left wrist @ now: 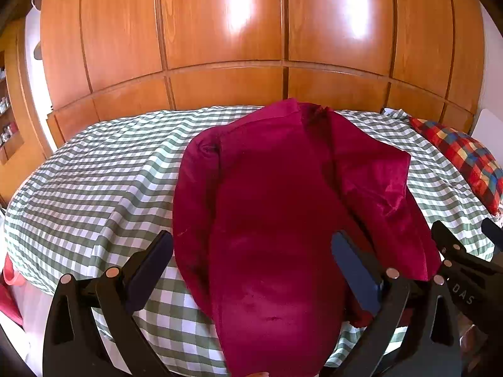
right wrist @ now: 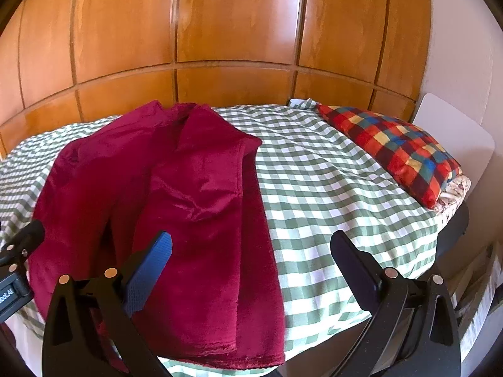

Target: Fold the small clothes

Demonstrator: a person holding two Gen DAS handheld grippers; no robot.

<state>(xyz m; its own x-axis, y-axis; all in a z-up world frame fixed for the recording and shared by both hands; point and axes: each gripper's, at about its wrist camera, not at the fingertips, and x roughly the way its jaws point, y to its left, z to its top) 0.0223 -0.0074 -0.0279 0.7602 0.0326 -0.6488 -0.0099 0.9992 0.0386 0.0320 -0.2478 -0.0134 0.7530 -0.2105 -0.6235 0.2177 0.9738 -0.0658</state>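
While both pairs of tongs hover at the near edge of the bed, we see the left gripper (left wrist: 253, 260) with its jaws spread wide, holding nothing; the crimson fleece garment (left wrist: 283, 207) lies flat on the green-and-white checked bedspread (left wrist: 94, 182) straight ahead of it, its near hem passing between and beneath the two fingers. One sleeve is folded back across the body, ahead and to the right of the left gripper's right finger (left wrist: 355, 270).

From the right gripper (right wrist: 251, 267), likewise gaping and empty, we find the crimson fleece garment (right wrist: 188, 204) ahead and to the left, with its left finger (right wrist: 151, 270) above the cloth and its right finger (right wrist: 358, 270) over bare checked bedspread (right wrist: 330, 188). We cannot tell whether any finger touches the fabric.

Farther ahead and to the right of the right gripper lies a multicoloured checked pillow (right wrist: 393, 154). Beyond the bed stands a wooden panelled wardrobe (right wrist: 235, 31).
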